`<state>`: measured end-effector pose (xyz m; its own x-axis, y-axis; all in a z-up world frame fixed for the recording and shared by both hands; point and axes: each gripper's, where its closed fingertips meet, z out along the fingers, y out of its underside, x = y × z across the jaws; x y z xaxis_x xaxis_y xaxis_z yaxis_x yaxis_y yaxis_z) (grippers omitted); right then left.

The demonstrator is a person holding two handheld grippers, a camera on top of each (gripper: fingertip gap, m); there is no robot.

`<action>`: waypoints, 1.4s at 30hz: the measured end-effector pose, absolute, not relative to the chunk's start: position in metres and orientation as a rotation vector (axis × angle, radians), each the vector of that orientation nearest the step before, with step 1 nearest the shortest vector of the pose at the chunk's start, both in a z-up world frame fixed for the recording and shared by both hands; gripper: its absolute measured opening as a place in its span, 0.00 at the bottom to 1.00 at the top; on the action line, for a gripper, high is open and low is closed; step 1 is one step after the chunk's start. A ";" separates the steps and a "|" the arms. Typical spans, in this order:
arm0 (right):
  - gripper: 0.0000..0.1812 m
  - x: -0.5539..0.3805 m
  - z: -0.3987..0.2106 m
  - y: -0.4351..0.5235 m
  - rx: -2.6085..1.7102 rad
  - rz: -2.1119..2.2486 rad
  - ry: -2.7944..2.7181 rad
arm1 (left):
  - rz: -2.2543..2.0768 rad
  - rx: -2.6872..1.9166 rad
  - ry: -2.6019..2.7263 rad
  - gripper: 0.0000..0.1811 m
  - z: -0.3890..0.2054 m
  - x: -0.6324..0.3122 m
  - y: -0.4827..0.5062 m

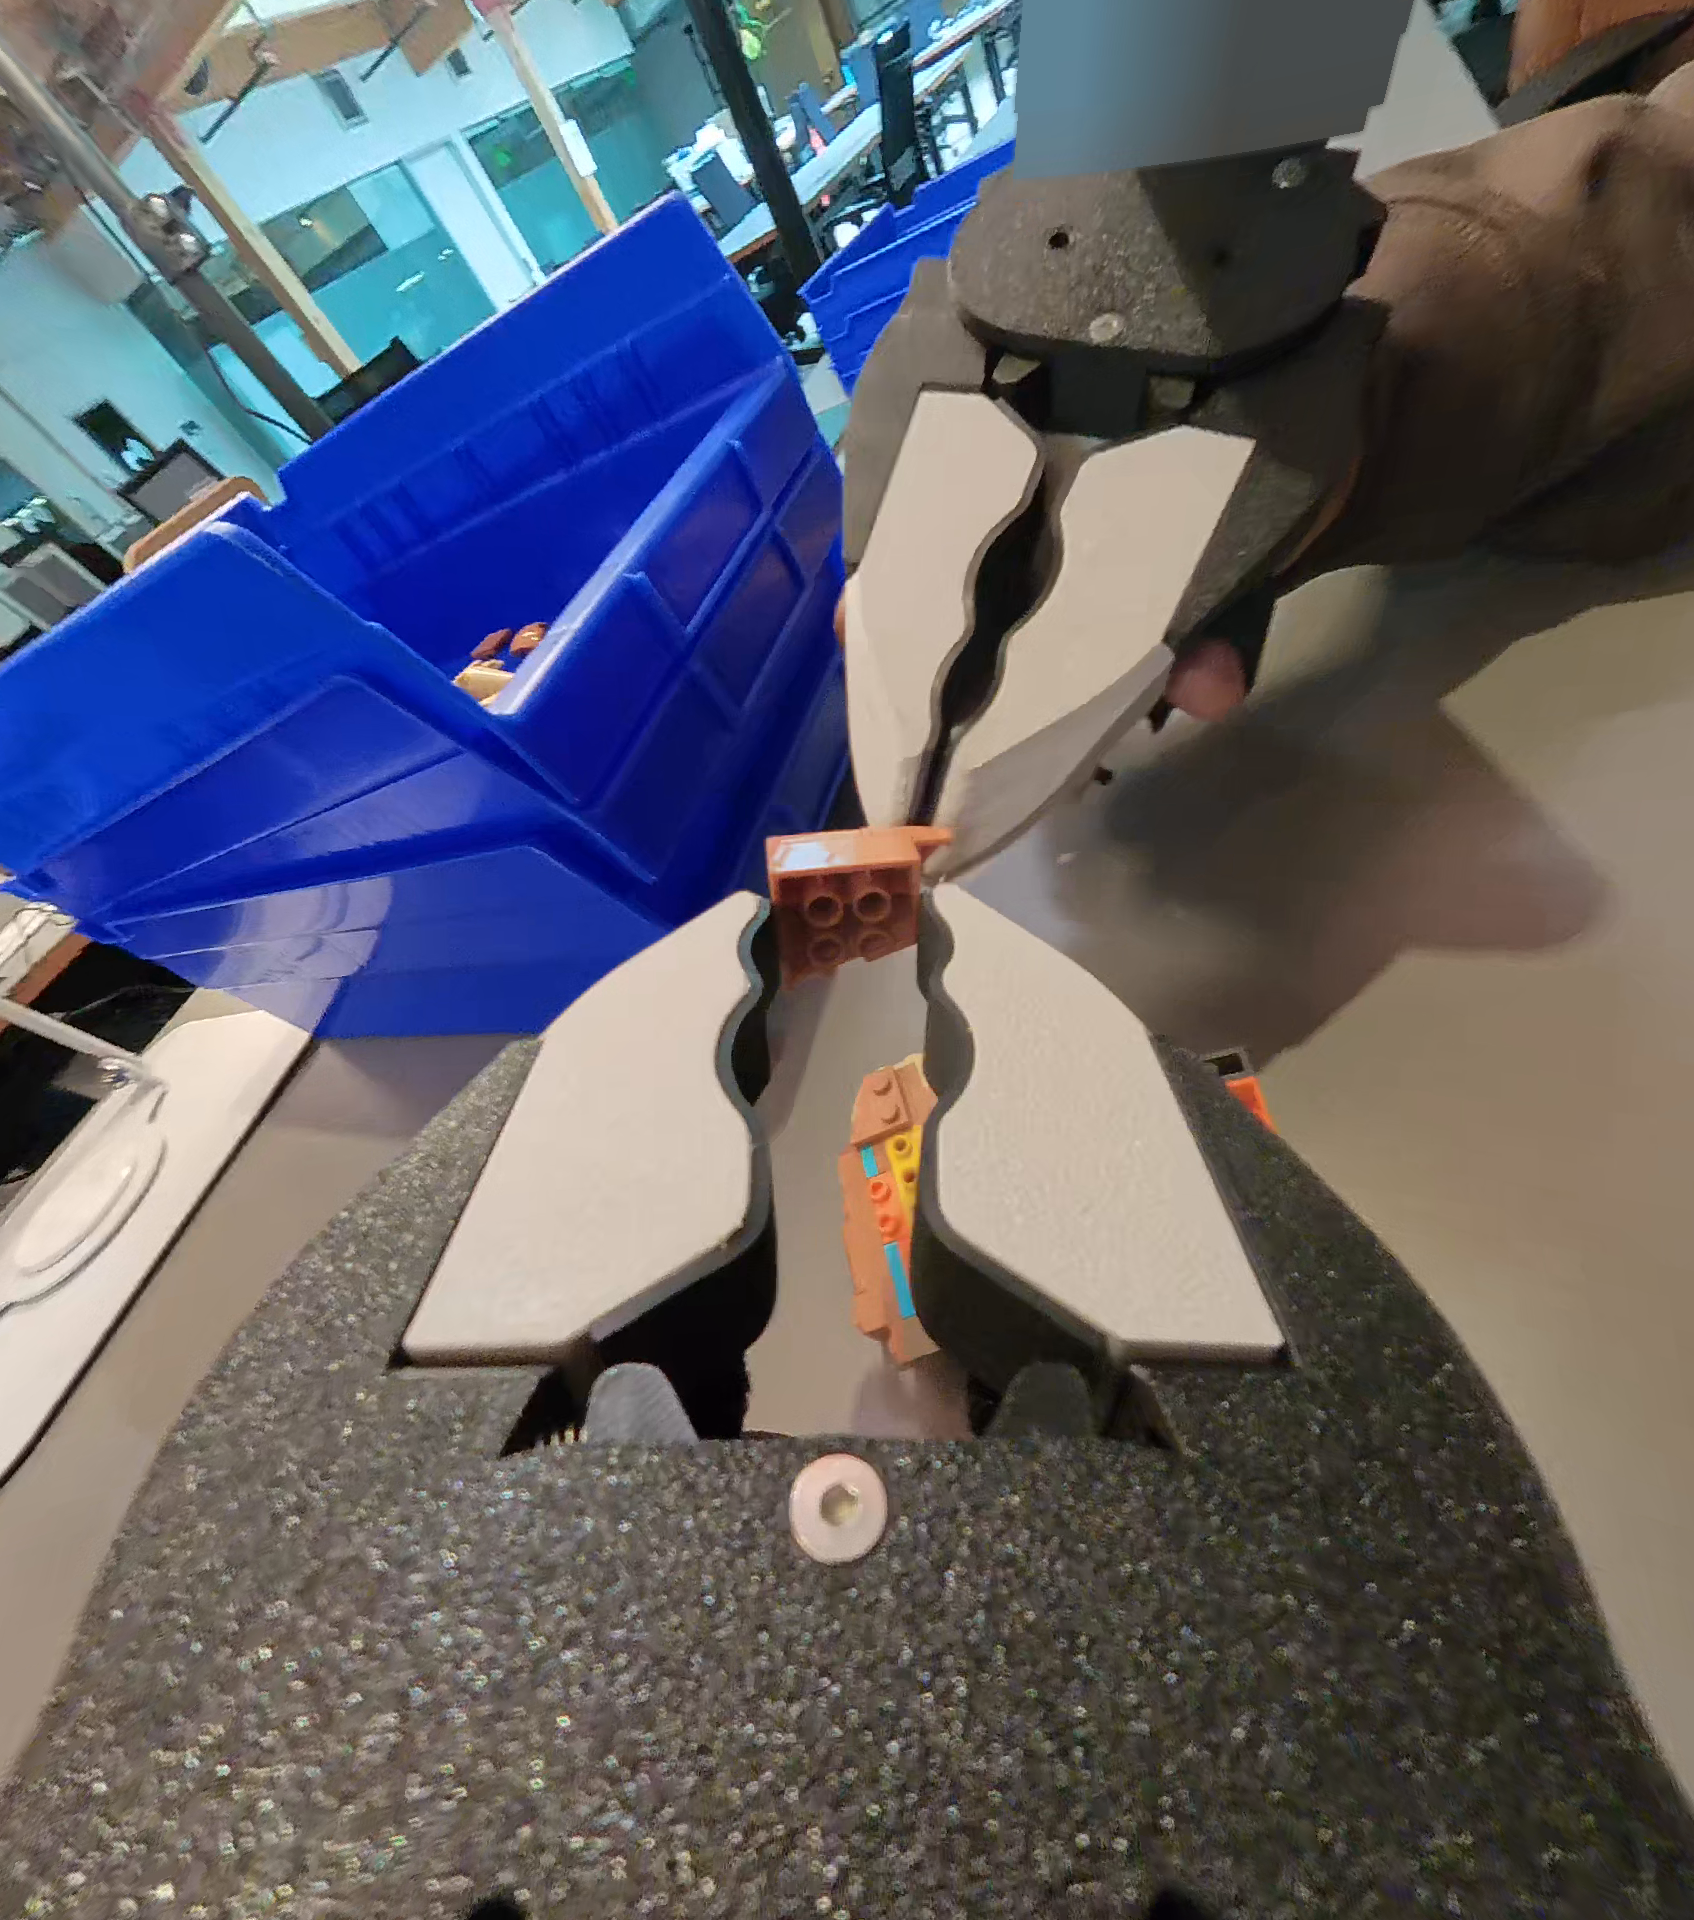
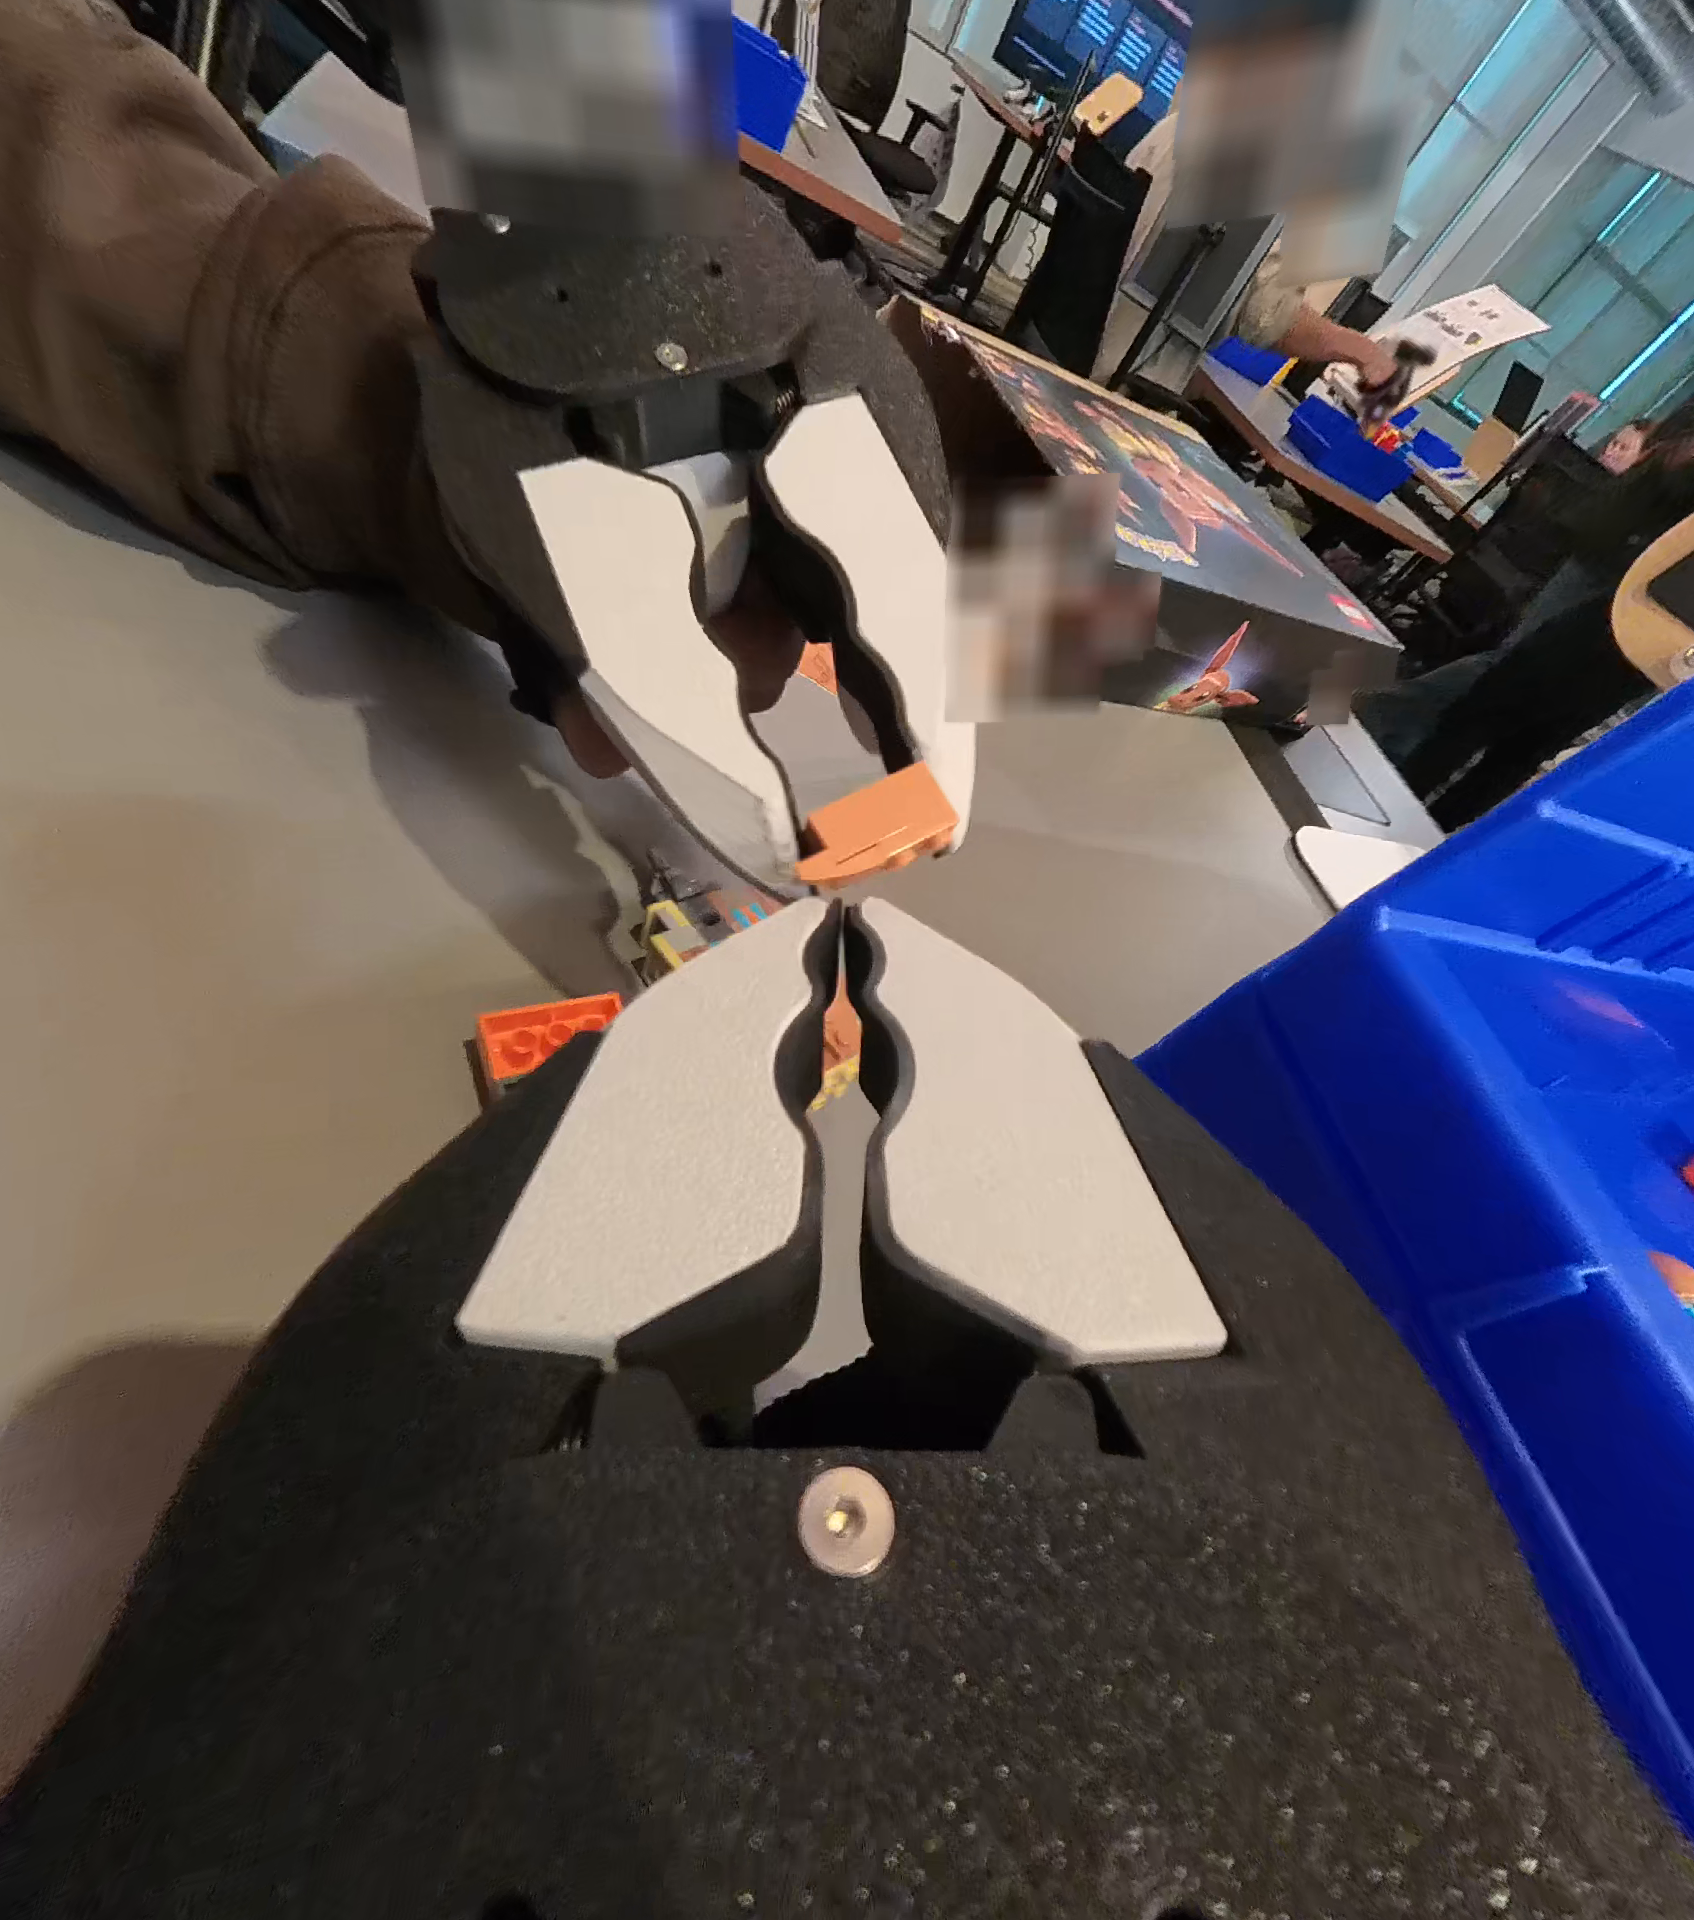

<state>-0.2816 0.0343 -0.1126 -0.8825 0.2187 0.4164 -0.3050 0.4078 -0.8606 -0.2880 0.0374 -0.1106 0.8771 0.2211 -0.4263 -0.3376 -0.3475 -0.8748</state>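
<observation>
Left gripper [image 1: 843, 914] clamps brown brick [image 1: 838, 909] above grey table [image 1: 1445, 1195].

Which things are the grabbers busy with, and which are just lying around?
In use: left gripper, shut on the brown brick; right gripper, shut, tips at that brick's edge.
Lying about: small model, orange brick, blue bins, picture box.
</observation>
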 end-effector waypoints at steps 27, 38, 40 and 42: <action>0.07 -0.275 -0.121 0.031 0.055 1.494 -2.310 | 0.765 -1.901 0.243 0.14 -0.119 -0.285 0.037; 0.06 -0.273 -0.120 0.031 0.044 1.541 -2.330 | 0.551 -1.887 0.131 0.14 -0.120 -0.284 0.038; 0.06 -0.274 -0.121 0.032 0.024 1.541 -2.336 | 0.488 -1.902 0.075 0.14 -0.123 -0.286 0.038; 0.06 -0.278 -0.122 0.032 0.022 1.511 -2.320 | 0.379 -1.919 -0.012 0.14 -0.127 -0.288 0.038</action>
